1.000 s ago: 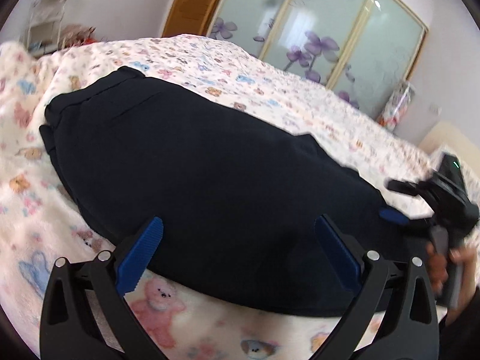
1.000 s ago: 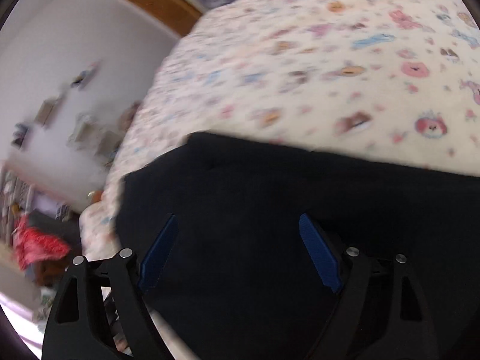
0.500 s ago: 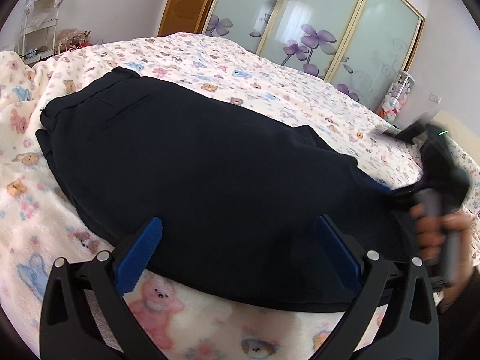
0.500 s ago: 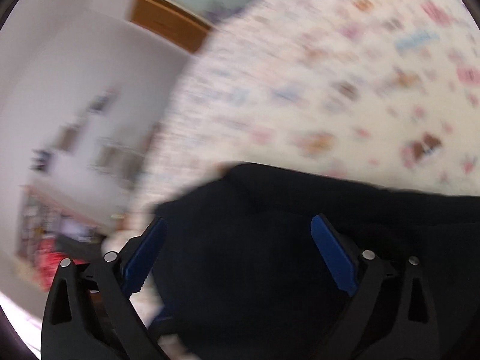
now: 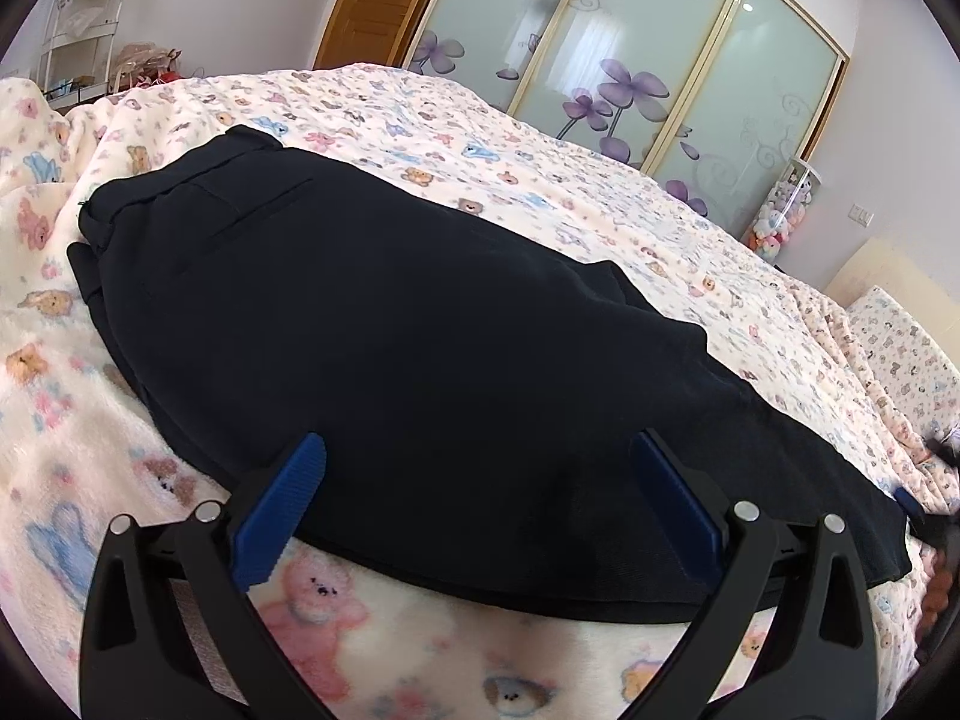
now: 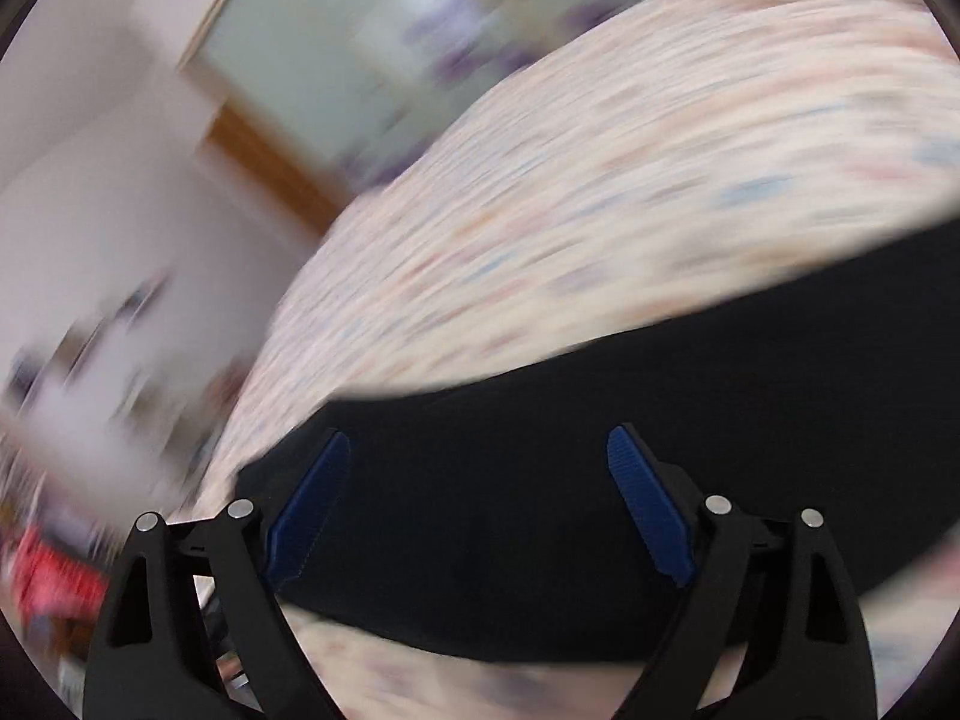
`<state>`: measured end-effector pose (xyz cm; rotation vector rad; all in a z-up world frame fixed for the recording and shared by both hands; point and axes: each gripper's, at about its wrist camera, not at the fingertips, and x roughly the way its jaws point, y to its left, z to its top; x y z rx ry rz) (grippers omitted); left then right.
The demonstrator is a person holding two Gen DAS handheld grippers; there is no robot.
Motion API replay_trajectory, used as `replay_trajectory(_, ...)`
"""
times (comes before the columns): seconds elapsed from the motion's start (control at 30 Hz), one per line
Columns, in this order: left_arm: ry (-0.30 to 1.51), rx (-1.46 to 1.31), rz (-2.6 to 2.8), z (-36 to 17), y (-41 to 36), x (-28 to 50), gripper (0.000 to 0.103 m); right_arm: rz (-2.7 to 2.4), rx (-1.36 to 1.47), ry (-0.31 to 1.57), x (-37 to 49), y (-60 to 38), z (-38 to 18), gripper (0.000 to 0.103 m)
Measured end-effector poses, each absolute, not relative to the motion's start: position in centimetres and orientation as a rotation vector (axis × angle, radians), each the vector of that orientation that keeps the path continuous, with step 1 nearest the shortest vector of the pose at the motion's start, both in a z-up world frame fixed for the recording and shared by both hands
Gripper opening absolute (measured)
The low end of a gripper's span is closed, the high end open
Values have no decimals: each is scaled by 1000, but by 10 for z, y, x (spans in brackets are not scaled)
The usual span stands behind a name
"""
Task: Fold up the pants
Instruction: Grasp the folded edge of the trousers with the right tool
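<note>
The dark navy, finely woven pants [image 5: 420, 348] lay folded lengthwise into one long, smooth band across the fluffy cream fleece blanket printed with pastel teddy bears [image 5: 540, 180], waistband end toward the far left with a welt pocket slit and a stitched seam showing, the leg end running off toward the lower right; the cloth looked matte and fairly flat, just a soft bulge along the middle and a neat layered edge on the near side; the left gripper [image 5: 480, 468], black plastic arms with ribbed blue pads [image 5: 282, 510] and silver rivets, hung over that near edge with its jaws spread wide and nothing pinched between them, the pads clear of the fabric as far as I could tell; the right gripper [image 6: 480, 462], same build, also stood wide apart, its jaws having just been opening, hovering above the dark cloth [image 6: 540, 510] with no fabric caught between its blue pads [image 6: 648, 510]; the right wrist view was badly smeared, so the blanket [image 6: 600, 210] there was only streaks of pink and blue; behind the bed stood frosted glass sliding wardrobe doors with purple flower decals and gold frames [image 5: 630, 60], a glossy orange-brown wooden door [image 5: 372, 6], a white wire shelf rack [image 5: 78, 18] in the far left corner, and a clear tube of pastel plush toys [image 5: 780, 210] by the right wall.
</note>
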<state>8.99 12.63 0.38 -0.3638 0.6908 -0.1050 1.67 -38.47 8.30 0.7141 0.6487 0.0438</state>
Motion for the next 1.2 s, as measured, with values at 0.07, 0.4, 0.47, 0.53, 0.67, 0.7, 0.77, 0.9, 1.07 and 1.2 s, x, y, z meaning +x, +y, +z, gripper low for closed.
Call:
replay_trajectory(0.07,691,-364,-105,4,127,90,101,-120,764,588,-29,-436,79,85)
replay_trajectory(0.4,692,-358,-98,3,126,91,101,-479,1051,481,-125,-555,23,66)
replay_trajectory(0.47,692,-359,-101,3,126,91,101,-487,1038,487,-121,-556,23,66)
replay_trajectory(0.53,692,-360,-102,3,126,91,101,-482,1018,506,-112,-555,21,66)
replay_trajectory(0.67,690,-364,-103,3,126,91,101,-527,1015,546,-97,-560,15,61)
replay_trajectory(0.7,689,-365,-104,3,126,91,101,-572,1012,573,-96,-559,15,56)
replay_trajectory(0.77,689,-365,-104,4,125,91,101,-590,998,593,-95,-558,13,56)
replay_trajectory(0.9,691,-361,-101,3,125,91,101,-553,993,554,-90,-558,11,58)
replay_trajectory(1.07,689,-367,-104,3,125,90,101,-529,984,513,-90,-564,7,45)
replay_trajectory(1.2,690,-368,-106,3,125,90,101,-509,1004,451,-100,-565,7,18)
